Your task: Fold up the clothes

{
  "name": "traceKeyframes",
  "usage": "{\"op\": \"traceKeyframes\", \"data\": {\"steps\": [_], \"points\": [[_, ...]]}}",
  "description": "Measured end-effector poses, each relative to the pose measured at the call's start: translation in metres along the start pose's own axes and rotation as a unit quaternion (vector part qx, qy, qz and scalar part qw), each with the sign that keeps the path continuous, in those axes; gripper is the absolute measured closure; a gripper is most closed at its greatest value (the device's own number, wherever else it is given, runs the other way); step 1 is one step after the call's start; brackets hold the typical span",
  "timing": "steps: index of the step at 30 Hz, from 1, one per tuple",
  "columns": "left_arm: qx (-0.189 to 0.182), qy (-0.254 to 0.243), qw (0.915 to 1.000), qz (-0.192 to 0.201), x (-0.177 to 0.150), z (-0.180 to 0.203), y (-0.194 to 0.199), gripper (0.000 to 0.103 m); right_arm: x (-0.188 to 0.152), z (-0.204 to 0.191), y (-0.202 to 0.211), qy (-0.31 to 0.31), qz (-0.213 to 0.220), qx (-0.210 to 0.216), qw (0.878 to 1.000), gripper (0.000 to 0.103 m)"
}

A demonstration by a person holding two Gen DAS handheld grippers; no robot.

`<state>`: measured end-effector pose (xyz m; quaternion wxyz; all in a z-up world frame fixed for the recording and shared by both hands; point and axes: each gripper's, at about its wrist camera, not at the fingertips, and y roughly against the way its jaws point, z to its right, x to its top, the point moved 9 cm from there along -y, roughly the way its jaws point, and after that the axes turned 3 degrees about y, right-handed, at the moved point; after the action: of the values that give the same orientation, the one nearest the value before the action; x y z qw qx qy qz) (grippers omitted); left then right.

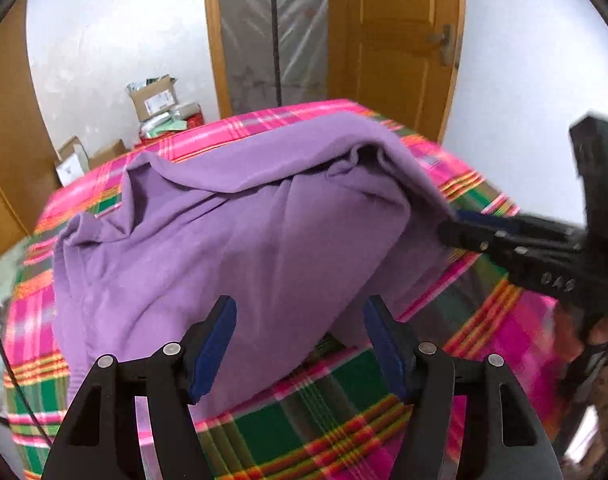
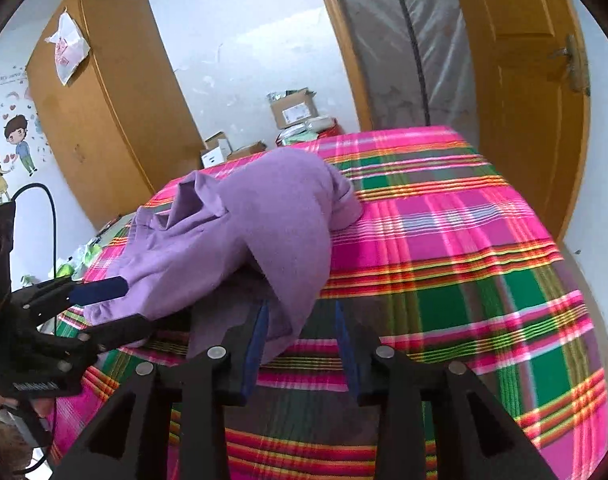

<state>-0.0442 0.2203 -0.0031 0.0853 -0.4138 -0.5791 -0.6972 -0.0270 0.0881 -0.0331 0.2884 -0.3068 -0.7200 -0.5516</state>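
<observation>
A purple garment (image 1: 224,232) (image 2: 272,216) lies bunched on a bed with a pink and green plaid sheet (image 1: 323,420) (image 2: 463,240). My left gripper (image 1: 300,344) is open wide at the garment's near edge. In the right wrist view the left gripper (image 2: 140,302) straddles that edge, with cloth between its fingers. My right gripper (image 2: 302,340) is partly open. A raised flap of cloth rests against its left pad (image 2: 256,340), and plaid sheet shows in the gap. In the left wrist view the right gripper (image 1: 449,224) meets the garment's lifted right corner.
Cardboard boxes (image 1: 154,98) (image 2: 294,108) are stacked on the floor beyond the bed. A wooden wardrobe (image 2: 104,112) stands at the left, and a wooden door (image 1: 395,40) (image 2: 523,80) stands behind beside a plastic-covered opening (image 1: 272,32). A black cable (image 2: 52,208) loops by the left gripper.
</observation>
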Motion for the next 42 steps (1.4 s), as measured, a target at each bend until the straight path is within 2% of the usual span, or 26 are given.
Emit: {"op": "traceKeyframes", "data": {"steps": [5,7,10,13,21,27,28,31,33,36,39,40,41,42], "points": [[0.029,-0.031,0.9990,-0.012,0.003,0.003,-0.023,0.035,0.007,-0.001,-0.004,0.004,0.005,0.007,1.000,0.070],[0.018,-0.024,0.9995,-0.014,0.007,0.003,-0.028,0.035,0.010,-0.001,-0.005,0.003,0.008,0.011,1.000,0.081],[-0.011,0.009,0.9998,-0.010,0.015,-0.005,-0.030,0.065,0.014,-0.001,-0.005,0.001,0.012,0.017,1.000,0.095],[-0.032,0.040,0.9987,-0.002,0.021,-0.015,-0.029,0.089,0.019,-0.002,-0.006,-0.001,0.016,0.023,1.000,0.096],[-0.039,0.122,0.9903,0.053,0.039,-0.066,-0.003,0.094,0.035,-0.009,-0.003,0.001,0.032,0.044,0.999,0.096],[-0.011,0.170,0.9814,0.089,0.037,-0.109,0.018,0.094,0.050,-0.023,0.003,0.006,0.046,0.068,0.997,0.096],[-0.006,0.178,0.9797,0.092,0.037,-0.117,0.020,0.097,0.052,-0.024,0.004,0.007,0.047,0.072,0.996,0.096],[0.007,0.201,0.9745,0.099,0.035,-0.141,0.026,0.097,0.055,-0.027,0.005,0.009,0.048,0.077,0.996,0.096],[0.003,0.204,0.9737,0.102,0.034,-0.142,0.027,0.097,0.057,-0.029,0.005,0.011,0.049,0.077,0.996,0.096],[-0.003,0.168,0.9804,0.102,0.034,-0.123,0.026,0.093,0.059,-0.030,0.005,0.015,0.049,0.078,0.996,0.096],[-0.024,0.138,0.9853,0.097,0.034,-0.103,0.024,0.071,0.059,-0.030,0.006,0.014,0.049,0.076,0.996,0.096],[-0.028,0.127,0.9869,0.095,0.034,-0.096,0.023,0.057,0.059,-0.030,0.006,0.015,0.048,0.075,0.996,0.096],[-0.031,0.116,0.9883,0.094,0.034,-0.090,0.023,0.048,0.059,-0.029,0.006,0.016,0.047,0.074,0.996,0.096],[-0.033,0.100,0.9898,0.096,0.035,-0.081,0.022,0.046,0.059,-0.029,0.006,0.016,0.047,0.074,0.996,0.096]]}}
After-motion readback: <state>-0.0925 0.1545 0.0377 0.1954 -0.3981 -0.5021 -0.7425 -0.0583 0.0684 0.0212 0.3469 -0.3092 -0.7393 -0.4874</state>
